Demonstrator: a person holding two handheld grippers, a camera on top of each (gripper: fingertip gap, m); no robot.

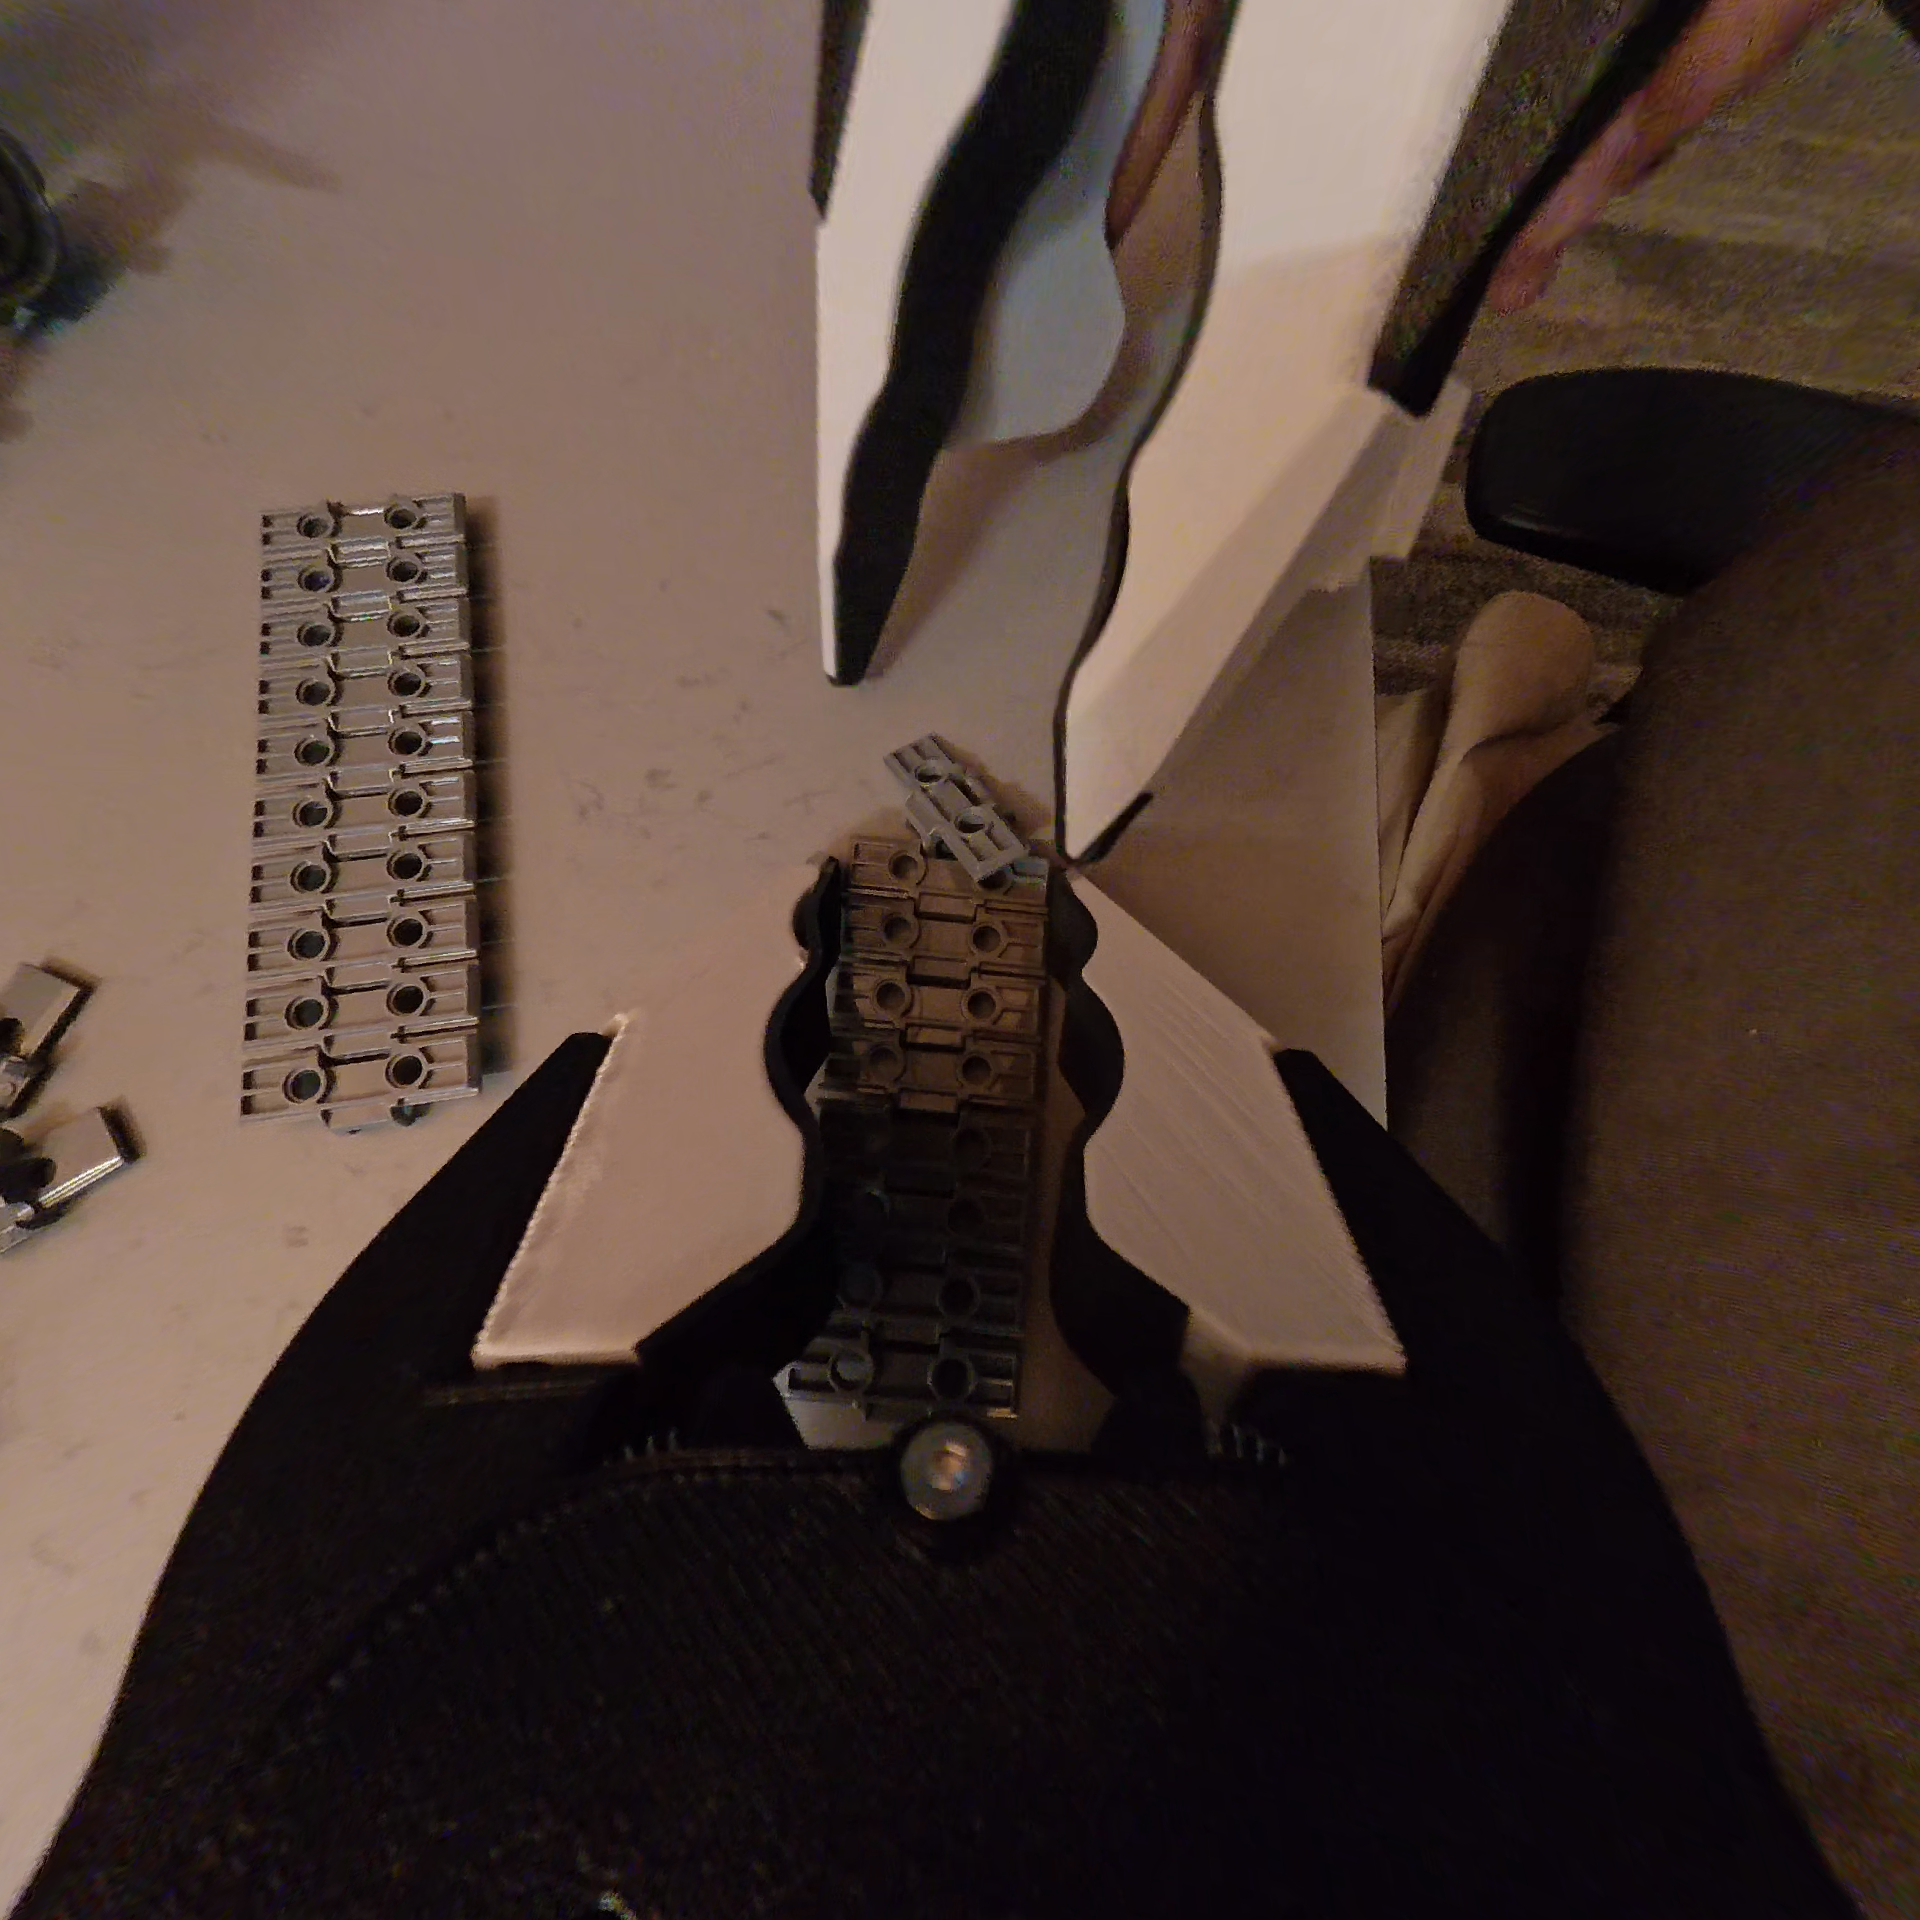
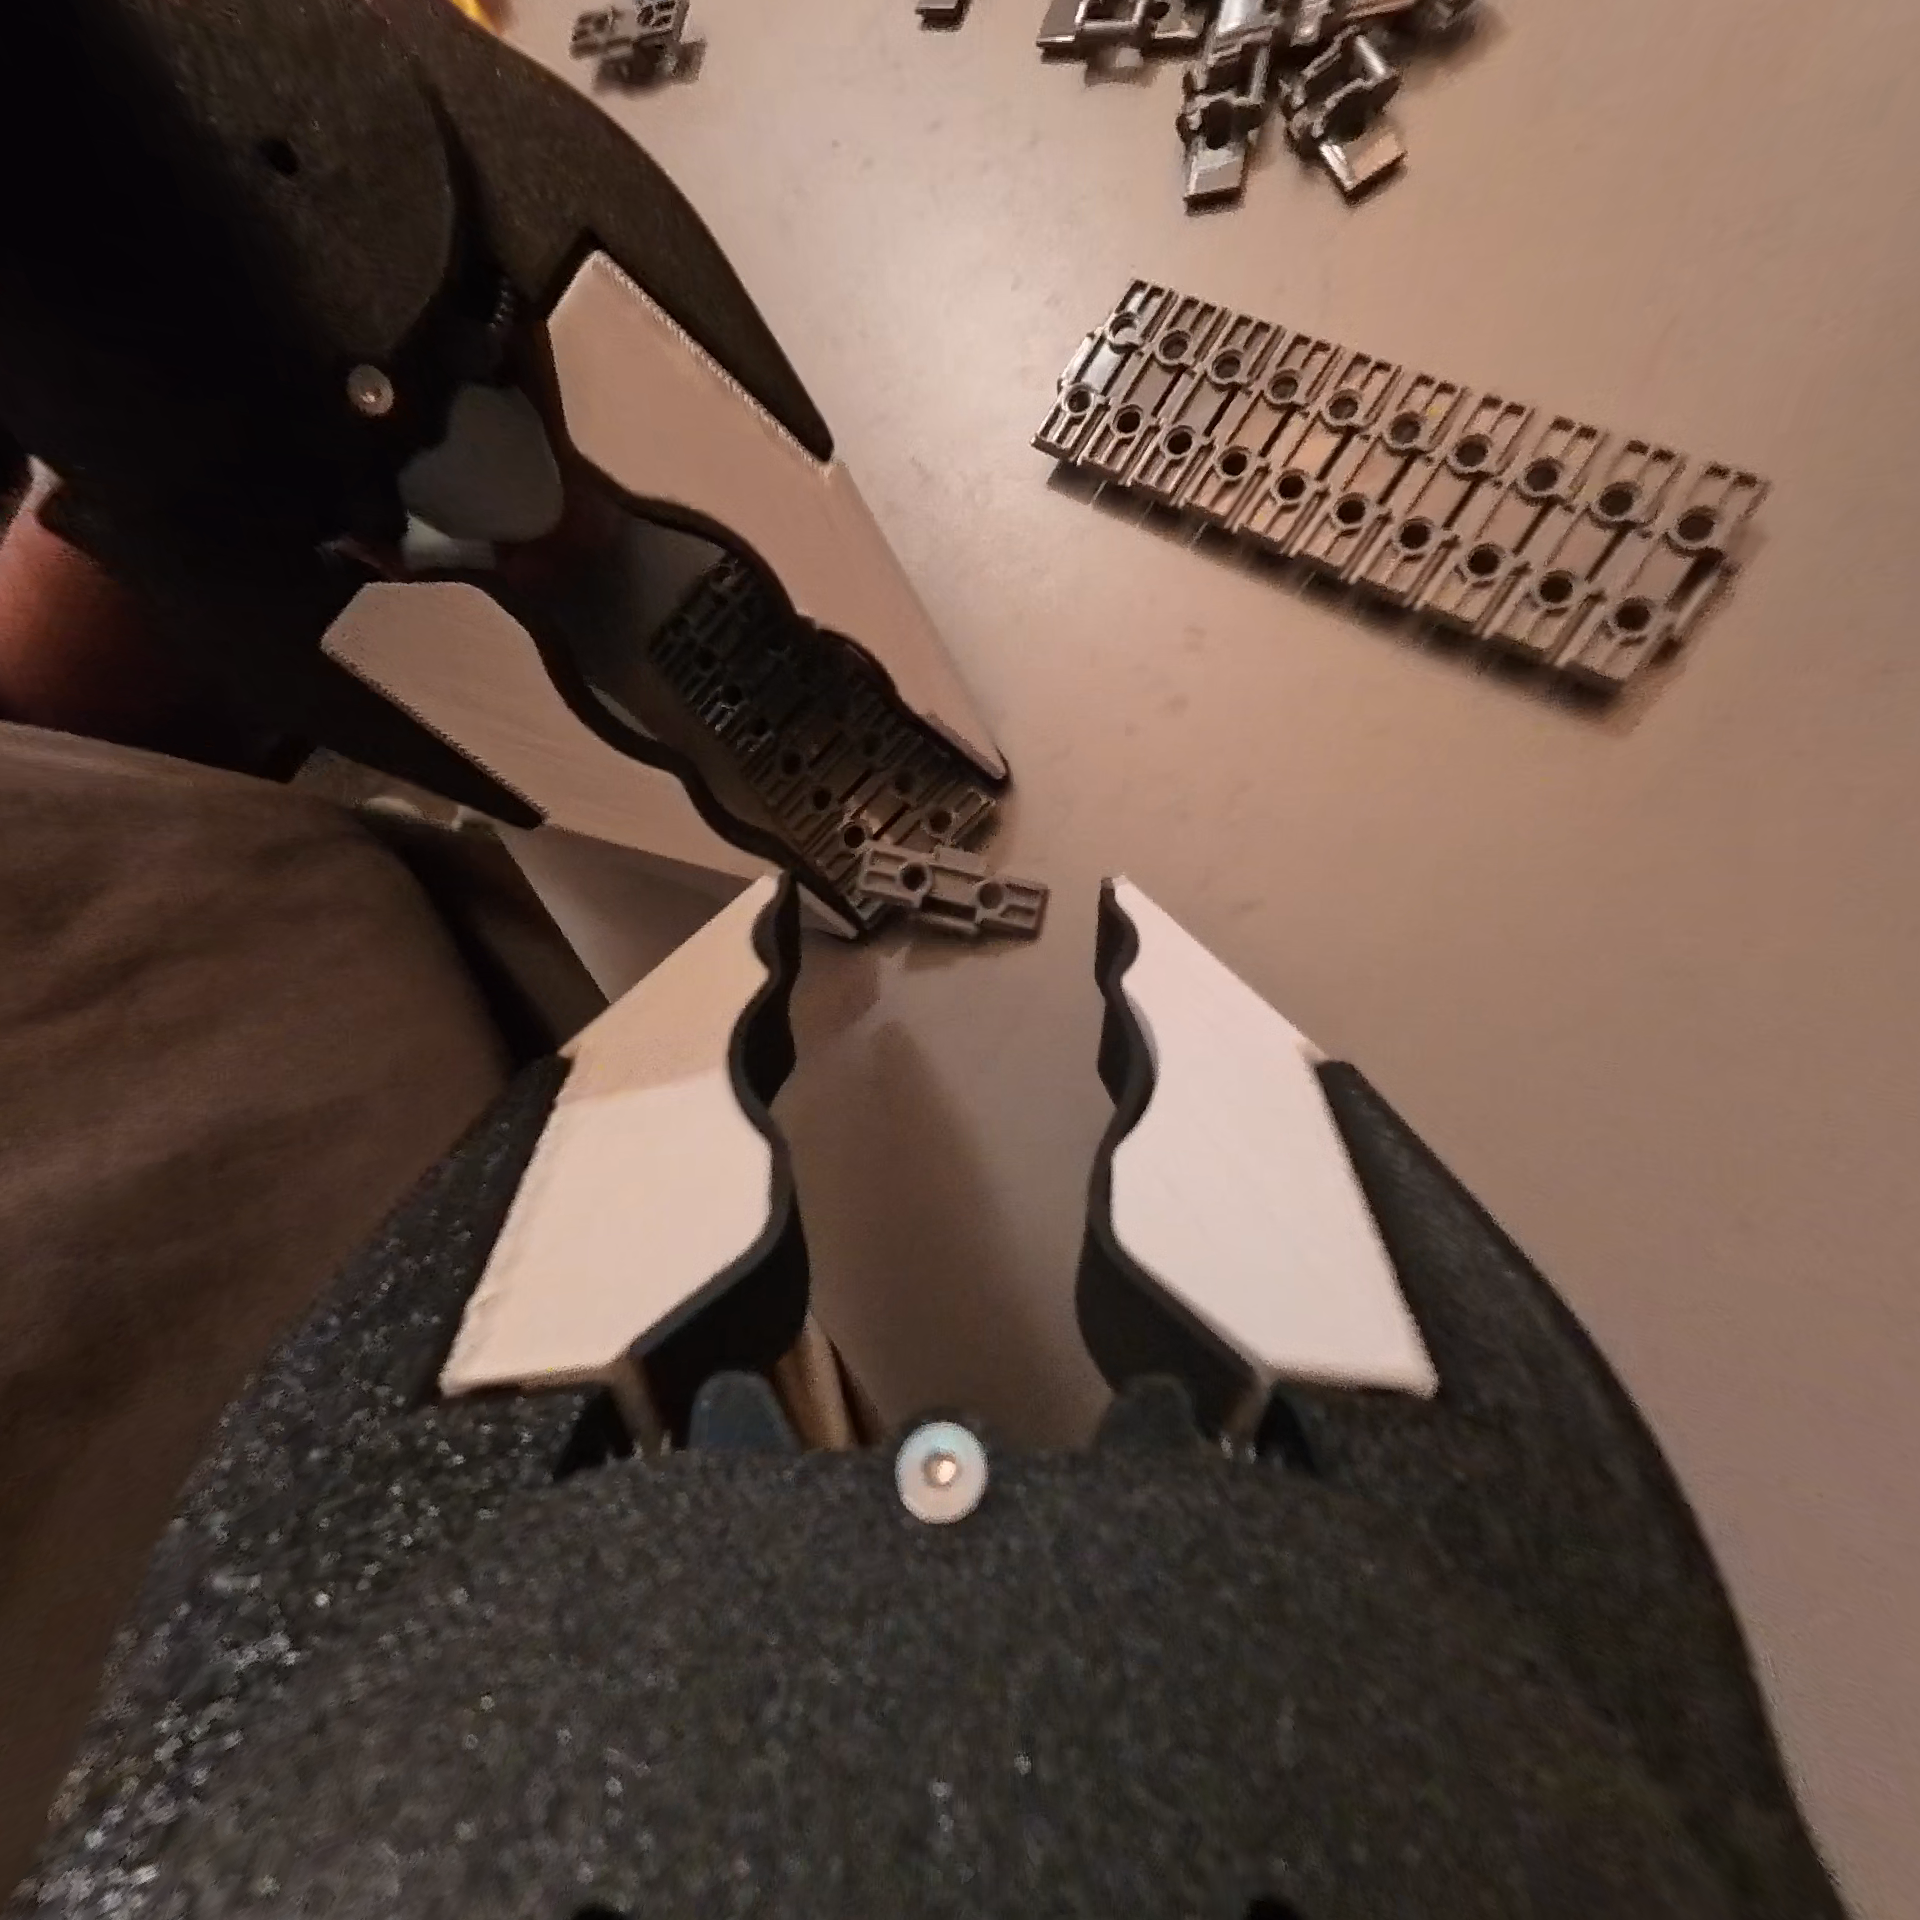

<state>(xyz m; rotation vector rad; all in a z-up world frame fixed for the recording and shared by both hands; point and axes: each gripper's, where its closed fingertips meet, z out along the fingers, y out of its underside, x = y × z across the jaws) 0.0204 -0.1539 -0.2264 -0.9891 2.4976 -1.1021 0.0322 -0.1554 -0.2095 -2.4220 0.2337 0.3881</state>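
Note:
My left gripper (image 1: pixel 940 894) is shut on a strip of linked grey track pieces (image 1: pixel 930 1091), which runs lengthwise between its fingers. A single grey link (image 1: pixel 961 805) lies askew at the strip's far end, touching it; I cannot tell whether it is joined. My right gripper (image 2: pixel 945 904) is open and empty, its fingertips on either side of that link (image 2: pixel 951 894) without gripping it. The right wrist view shows the left gripper (image 2: pixel 914 847) coming in from the upper left with the strip (image 2: pixel 821 748). The left wrist view shows the right gripper (image 1: pixel 961 727) reaching down from the top.
A second, longer grey track strip (image 1: pixel 364 810) lies flat on the pale table (image 1: pixel 644 468), also in the right wrist view (image 2: pixel 1392 488). Loose links lie at the left edge (image 1: pixel 52 1091) and in a pile (image 2: pixel 1278 73). A black chair armrest (image 1: pixel 1662 468) stands beyond the table's edge. The grippers are tip to tip, or close to it.

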